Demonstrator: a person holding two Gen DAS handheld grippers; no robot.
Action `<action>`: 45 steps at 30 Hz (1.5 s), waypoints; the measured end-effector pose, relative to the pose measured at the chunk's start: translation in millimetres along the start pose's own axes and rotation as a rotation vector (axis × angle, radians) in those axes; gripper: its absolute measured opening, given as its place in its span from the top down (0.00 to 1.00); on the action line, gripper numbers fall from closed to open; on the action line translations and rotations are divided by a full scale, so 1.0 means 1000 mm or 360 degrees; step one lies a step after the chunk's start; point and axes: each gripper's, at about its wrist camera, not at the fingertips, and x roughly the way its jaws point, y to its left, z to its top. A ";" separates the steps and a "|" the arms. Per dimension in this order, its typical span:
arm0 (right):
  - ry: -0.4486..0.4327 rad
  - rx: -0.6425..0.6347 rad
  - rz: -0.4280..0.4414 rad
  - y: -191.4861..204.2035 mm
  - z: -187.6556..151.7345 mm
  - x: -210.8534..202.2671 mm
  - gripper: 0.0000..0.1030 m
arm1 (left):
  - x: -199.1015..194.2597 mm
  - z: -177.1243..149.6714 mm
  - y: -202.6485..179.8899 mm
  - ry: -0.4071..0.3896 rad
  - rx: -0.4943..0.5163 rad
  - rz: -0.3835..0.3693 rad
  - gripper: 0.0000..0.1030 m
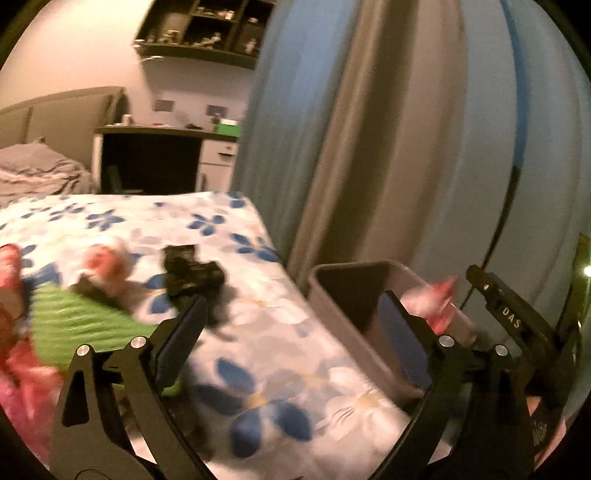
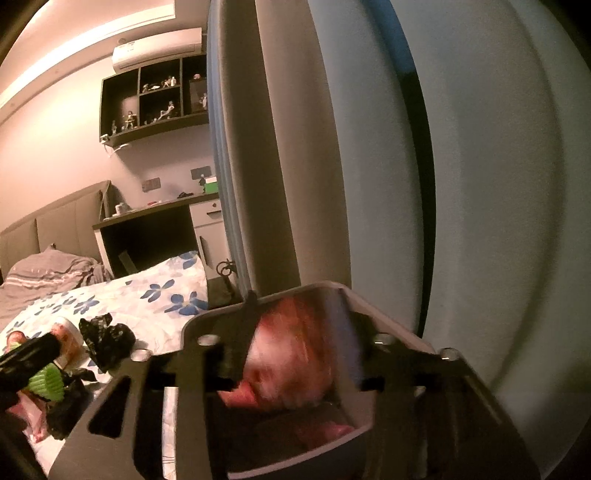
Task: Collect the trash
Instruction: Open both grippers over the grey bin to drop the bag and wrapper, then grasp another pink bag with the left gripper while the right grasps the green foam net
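A grey bin [image 1: 332, 295] stands at the right edge of a floral bed cover [image 1: 229, 332]. My left gripper [image 1: 295, 332] is open and empty above the cover. My right gripper [image 2: 295, 350] hangs over the bin [image 2: 388, 332], its jaws around a blurred pink wrapper [image 2: 291, 354], which also shows in the left wrist view [image 1: 432, 299]. I cannot tell if it is still held. On the cover lie a crumpled black bag [image 1: 192, 273], a green pleated wrapper [image 1: 74, 321], a small cup [image 1: 107, 266] and pink wrappers [image 1: 22, 384].
Blue and grey curtains [image 1: 369, 129] hang right behind the bin. A desk [image 1: 162, 147] and a wall shelf [image 1: 207, 29] stand at the back. A grey pillow [image 1: 33, 170] lies at the far left.
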 end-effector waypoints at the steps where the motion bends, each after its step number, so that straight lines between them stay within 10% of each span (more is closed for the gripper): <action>1: 0.0001 -0.0005 -0.0009 0.000 0.001 -0.002 0.56 | -0.007 0.000 0.004 -0.0007 -0.0009 0.0029 0.10; 14: -0.0065 -0.0043 0.0176 0.044 -0.007 -0.068 0.27 | -0.078 -0.012 0.063 -0.0081 -0.0032 0.0373 0.09; 28: 0.0122 -0.0222 0.0586 0.151 -0.049 -0.098 0.26 | -0.170 -0.042 0.142 -0.0148 -0.0123 0.0707 0.09; 39: 0.0177 -0.0311 0.0681 0.187 -0.061 -0.104 0.26 | -0.163 -0.055 0.159 -0.0050 -0.0133 0.0659 0.09; 45: 0.0205 -0.0305 0.0683 0.188 -0.061 -0.098 0.26 | -0.133 -0.056 0.174 0.0226 -0.0200 0.0547 0.28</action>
